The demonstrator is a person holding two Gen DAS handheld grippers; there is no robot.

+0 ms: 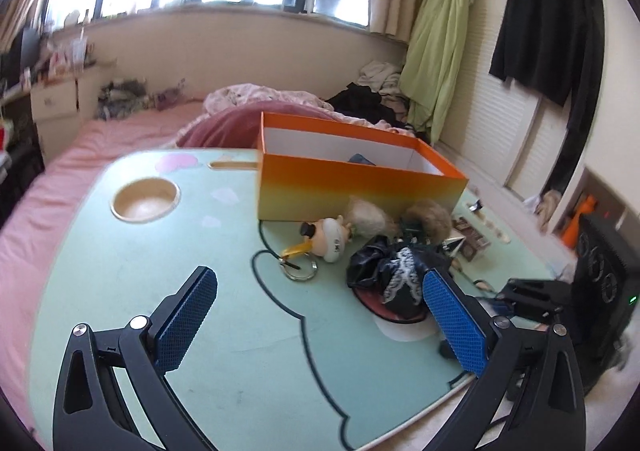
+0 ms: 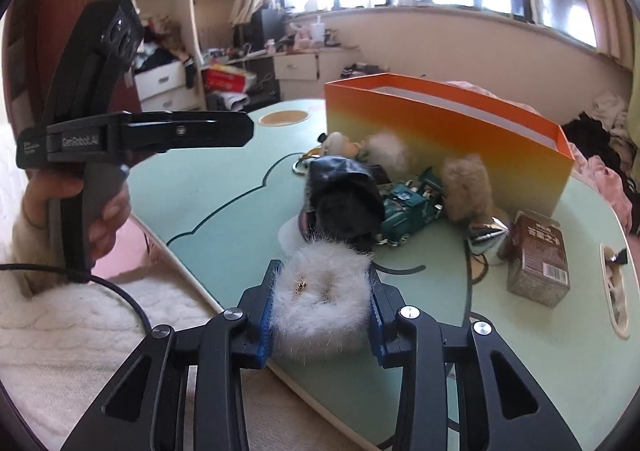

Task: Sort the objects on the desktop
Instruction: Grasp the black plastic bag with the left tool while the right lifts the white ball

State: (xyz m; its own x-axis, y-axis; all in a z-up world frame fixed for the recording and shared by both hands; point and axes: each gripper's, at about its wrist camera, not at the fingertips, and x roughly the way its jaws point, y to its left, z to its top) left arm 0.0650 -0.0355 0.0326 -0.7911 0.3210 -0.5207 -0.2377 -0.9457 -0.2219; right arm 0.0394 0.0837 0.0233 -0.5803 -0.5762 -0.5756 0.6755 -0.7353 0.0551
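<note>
My right gripper point(image 2: 324, 271) is shut on a white fluffy hair ring point(image 2: 320, 303) at the near edge of the mint-green table point(image 2: 224, 187); both blue pads press into the fur. Beyond it lie a black cloth bundle point(image 2: 344, 199), a teal toy car point(image 2: 412, 207), a beige fur ball point(image 2: 466, 187) and a white pompom point(image 2: 388, 151). An orange box point(image 2: 440, 131) stands open-topped behind them. My left gripper point(image 1: 320, 277) is open above the table with nothing between its pads, short of a doll keychain point(image 1: 332, 239) and the black lace-trimmed cloth point(image 1: 384, 267).
A brown carton point(image 2: 538, 255) and a silver cone point(image 2: 488, 235) stand at the table's right. A round cup recess point(image 1: 144, 199) is set into the table's far left. A pink bed point(image 1: 100, 147) lies behind the table. A hand point(image 2: 108, 211) grips the left tool's handle.
</note>
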